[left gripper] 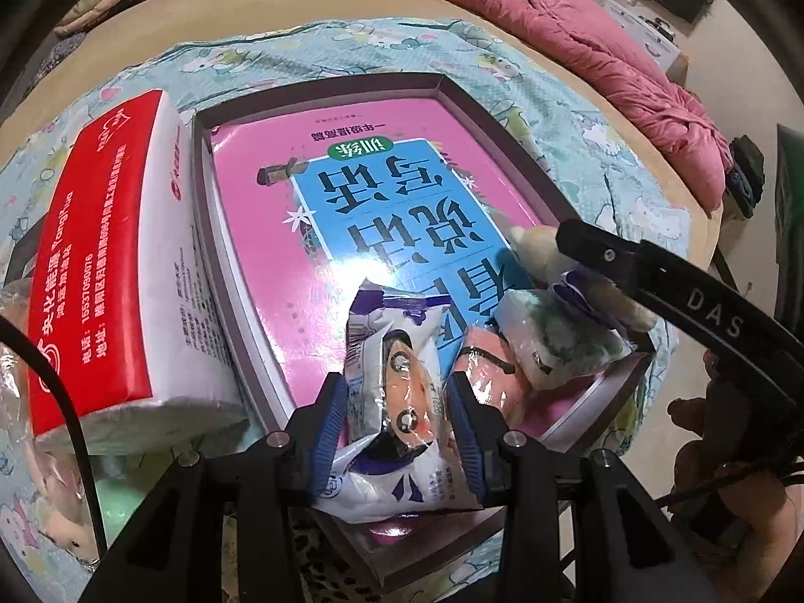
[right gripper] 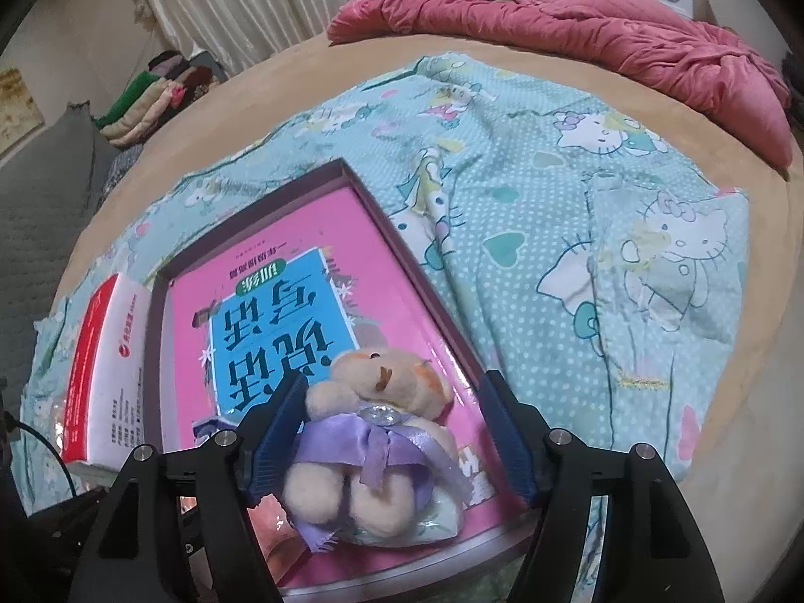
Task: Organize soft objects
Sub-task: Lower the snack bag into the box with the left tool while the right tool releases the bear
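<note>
Left gripper (left gripper: 399, 419): pinching the snack packet (left gripper: 397, 402) over the tray (left gripper: 321, 85)
Right gripper (right gripper: 397, 432): fingers spread around the plush bear (right gripper: 374, 432)
Tip: lift clear, don't drag the bear

Far half of the shallow box (right gripper: 374, 191) w/ the pink book (right gripper: 261, 296) is bare, open from above. Near end crowded: plush bear (right gripper: 377, 402), wrapped packets (left gripper: 532, 341). Tissue pack (left gripper: 110, 261) blocks box's left wall; bedsheet (right gripper: 578, 251) to its right is free.
</note>
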The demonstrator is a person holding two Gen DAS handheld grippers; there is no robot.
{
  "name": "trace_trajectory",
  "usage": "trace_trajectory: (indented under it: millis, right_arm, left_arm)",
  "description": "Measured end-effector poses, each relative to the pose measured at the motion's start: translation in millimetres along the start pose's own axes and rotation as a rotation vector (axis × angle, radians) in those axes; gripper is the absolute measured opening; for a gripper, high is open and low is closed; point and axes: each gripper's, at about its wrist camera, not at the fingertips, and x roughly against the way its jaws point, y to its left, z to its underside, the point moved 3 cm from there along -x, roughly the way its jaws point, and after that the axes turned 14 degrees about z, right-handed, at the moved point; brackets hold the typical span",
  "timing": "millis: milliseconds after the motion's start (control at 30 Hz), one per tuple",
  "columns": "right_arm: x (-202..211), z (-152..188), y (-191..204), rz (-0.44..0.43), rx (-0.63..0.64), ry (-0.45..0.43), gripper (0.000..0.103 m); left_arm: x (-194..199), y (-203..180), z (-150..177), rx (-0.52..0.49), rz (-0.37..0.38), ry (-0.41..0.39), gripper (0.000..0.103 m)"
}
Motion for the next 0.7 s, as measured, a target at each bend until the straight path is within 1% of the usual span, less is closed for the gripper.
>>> trace_trajectory:
  millis: [233, 467, 633, 700]
  right_arm:
    - [3.9, -3.2, -3.0, -0.001, -0.009, -0.014, 0.075]
    - [9.1, -5.6, -3.7, 0.002, -0.009, -0.031, 0.076]
    - [14.4, -8.4, -3.3, -0.006, -0.011, -0.047, 0.077]
    - [16.2, -9.3, -3.1, -0.007, -0.01, -0.051, 0.077]
  left_arm:
    - [7.5, -2.5, 0.0, -0.001, 0.017, -0.013, 0.042]
    - [15.8, -7.5, 1.6, -0.013, 0.014, -0.028, 0.058]
    - [28.4, -8.7, 4.9, -0.017, 0.006, -0.049, 0.061]
    - [34.6, -8.4, 5.4, -0.017, 0.0, -0.065, 0.067]
